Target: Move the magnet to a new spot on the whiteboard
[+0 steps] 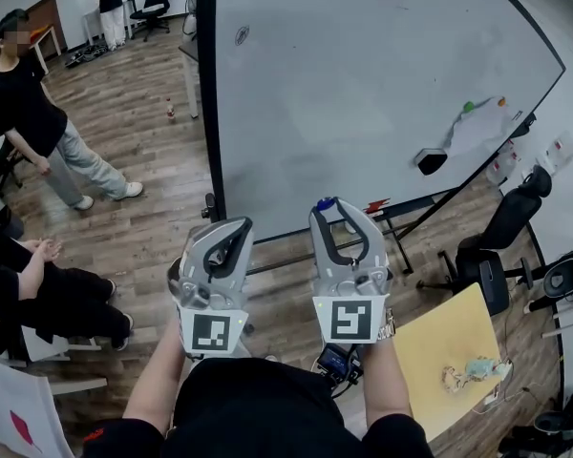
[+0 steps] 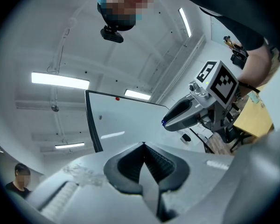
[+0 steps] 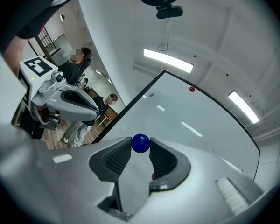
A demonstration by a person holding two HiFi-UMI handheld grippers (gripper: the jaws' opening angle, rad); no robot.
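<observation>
The large whiteboard (image 1: 363,84) stands in front of me, tilted across the head view. A small blue ball magnet (image 1: 326,202) sits pinched between the tips of my right gripper (image 1: 328,207), held off the board near its lower edge. The right gripper view shows the blue magnet (image 3: 140,143) pressed between both ribbed pads, with the whiteboard (image 3: 177,120) behind it. Just to the left, my left gripper (image 1: 237,225) is shut and holds nothing; its jaws meet at the tip in the left gripper view (image 2: 143,145).
A red magnet (image 3: 192,89) sits near the board's top. A black eraser (image 1: 430,160), a paper sheet (image 1: 477,127) and a green magnet (image 1: 469,106) are at the board's right. People stand and sit at the left (image 1: 38,122). An office chair (image 1: 501,232) and a yellow tabletop (image 1: 439,351) are on the right.
</observation>
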